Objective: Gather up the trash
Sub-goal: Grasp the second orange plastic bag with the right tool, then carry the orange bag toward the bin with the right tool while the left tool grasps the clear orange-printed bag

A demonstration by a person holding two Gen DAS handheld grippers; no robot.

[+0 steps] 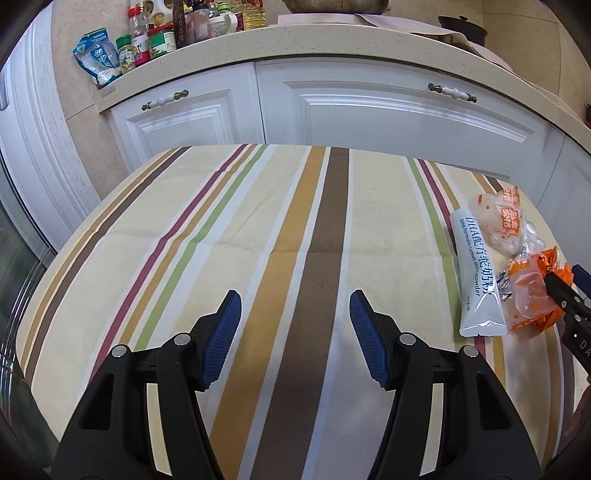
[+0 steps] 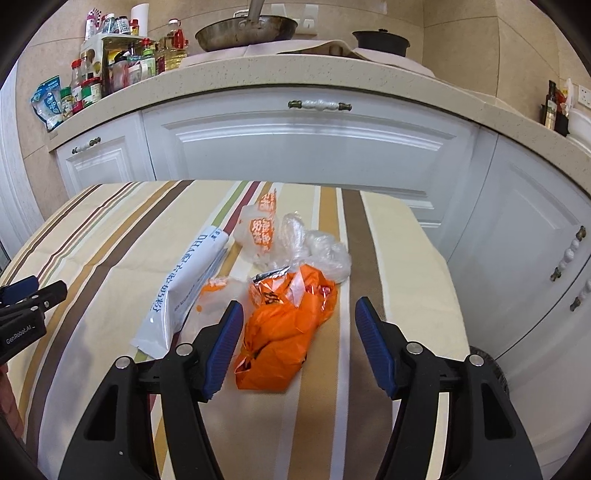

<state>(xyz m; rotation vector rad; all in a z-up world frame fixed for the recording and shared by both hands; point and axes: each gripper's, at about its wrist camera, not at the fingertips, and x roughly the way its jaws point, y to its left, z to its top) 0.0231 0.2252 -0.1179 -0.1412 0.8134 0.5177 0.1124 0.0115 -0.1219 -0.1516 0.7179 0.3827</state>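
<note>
A heap of trash lies on the striped tablecloth point(image 2: 369, 236): a crumpled orange bag point(image 2: 284, 332), a white milk-powder sachet point(image 2: 184, 291), a white and orange wrapper point(image 2: 258, 229) and clear crumpled plastic point(image 2: 317, 247). My right gripper point(image 2: 299, 310) is open, its blue pads to either side of the orange bag's near half, apart from it. My left gripper point(image 1: 295, 299) is open over bare cloth, with nothing between its pads. From the left wrist, the sachet point(image 1: 476, 273) and orange wrappers point(image 1: 532, 295) sit at the far right, where the right gripper's fingertips point(image 1: 565, 291) reach in.
White cabinet doors point(image 2: 314, 147) with handles stand behind the table under a speckled counter point(image 2: 258, 77). Bottles and jars point(image 2: 122, 62), a pan point(image 2: 247, 33) and a black pot point(image 2: 380, 40) stand on it. The table's right edge point(image 2: 443, 258) drops off near the trash.
</note>
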